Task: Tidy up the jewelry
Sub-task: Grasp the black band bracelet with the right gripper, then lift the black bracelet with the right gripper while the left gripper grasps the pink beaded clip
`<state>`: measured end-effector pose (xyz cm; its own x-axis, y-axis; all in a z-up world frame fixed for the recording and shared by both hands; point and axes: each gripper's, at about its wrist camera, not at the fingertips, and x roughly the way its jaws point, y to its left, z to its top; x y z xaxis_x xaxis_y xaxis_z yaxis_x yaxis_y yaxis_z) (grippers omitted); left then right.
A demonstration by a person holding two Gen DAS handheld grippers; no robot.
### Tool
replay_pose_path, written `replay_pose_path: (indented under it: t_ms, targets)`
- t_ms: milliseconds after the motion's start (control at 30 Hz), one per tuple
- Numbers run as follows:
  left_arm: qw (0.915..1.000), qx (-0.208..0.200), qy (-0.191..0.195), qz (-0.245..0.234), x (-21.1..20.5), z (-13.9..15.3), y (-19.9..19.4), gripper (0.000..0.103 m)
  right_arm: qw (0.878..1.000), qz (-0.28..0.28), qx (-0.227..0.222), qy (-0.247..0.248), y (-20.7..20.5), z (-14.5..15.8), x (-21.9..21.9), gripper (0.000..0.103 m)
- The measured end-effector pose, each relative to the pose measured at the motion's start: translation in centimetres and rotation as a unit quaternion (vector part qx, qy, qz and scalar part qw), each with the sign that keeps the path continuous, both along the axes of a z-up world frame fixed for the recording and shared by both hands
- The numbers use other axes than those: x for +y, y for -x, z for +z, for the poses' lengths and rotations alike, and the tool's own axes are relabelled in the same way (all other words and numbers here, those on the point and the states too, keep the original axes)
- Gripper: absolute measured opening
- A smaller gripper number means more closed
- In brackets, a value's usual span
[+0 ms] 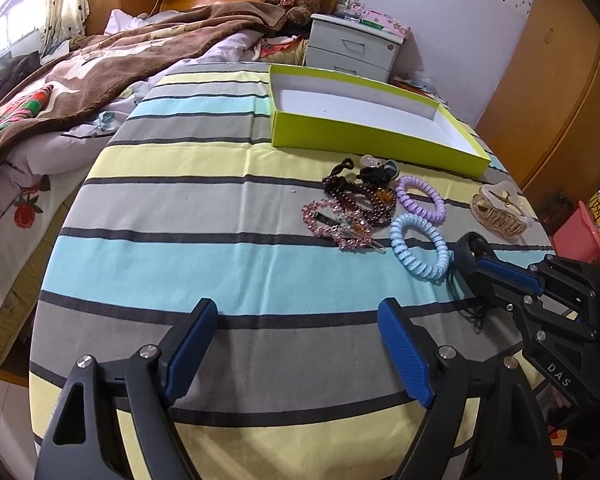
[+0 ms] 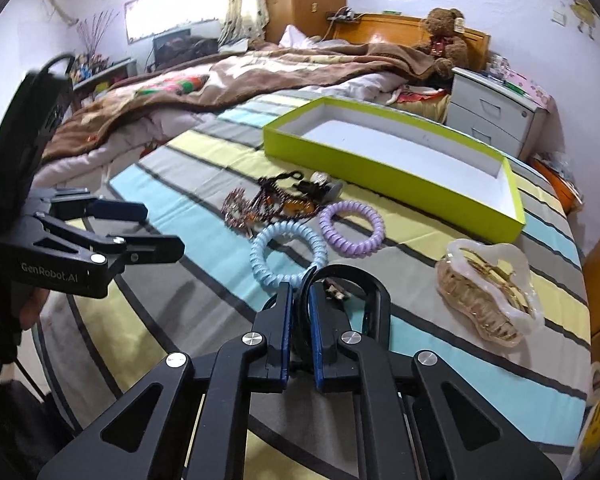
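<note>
Right claw (image 2: 300, 300) is clamped on a black hair clip (image 2: 364, 292), bottom centre; stiff, light plastic, best pinched on its arch. Left claw (image 1: 296, 344) is wide open, empty.

On the bed lie two coil hair ties, one blue (image 2: 286, 256) and one purple (image 2: 352, 229), one pale claw clip (image 2: 490, 286), one green box (image 2: 396, 160) at twelve o'clock, and a bead tangle (image 1: 350, 210) too knotted to count.

Left wrist view: low over striped bed cover (image 1: 220, 200), angled down toward green box (image 1: 340, 136). Right wrist view: closer, facing the headboard. Both share box, coil ties.
</note>
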<state>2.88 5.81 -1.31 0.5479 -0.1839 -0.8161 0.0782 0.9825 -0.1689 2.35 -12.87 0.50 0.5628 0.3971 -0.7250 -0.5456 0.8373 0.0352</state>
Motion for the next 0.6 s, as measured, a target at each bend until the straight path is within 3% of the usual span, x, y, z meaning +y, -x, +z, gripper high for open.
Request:
replay_pose_path:
  t_ms: [367,600]
  targets:
    - [0.9998,-0.022,-0.003,0.003,-0.1,1.1,-2.2,0.083,0.997,-0.056,-0.026,-0.039,0.3,2.2,-3.2,0.009]
    - [0.9999,0.0,-0.002,0.011,-1.0,0.2,-4.4,0.083,0.995,-0.08,-0.036,-0.051,0.4,2.9,-4.2,0.009]
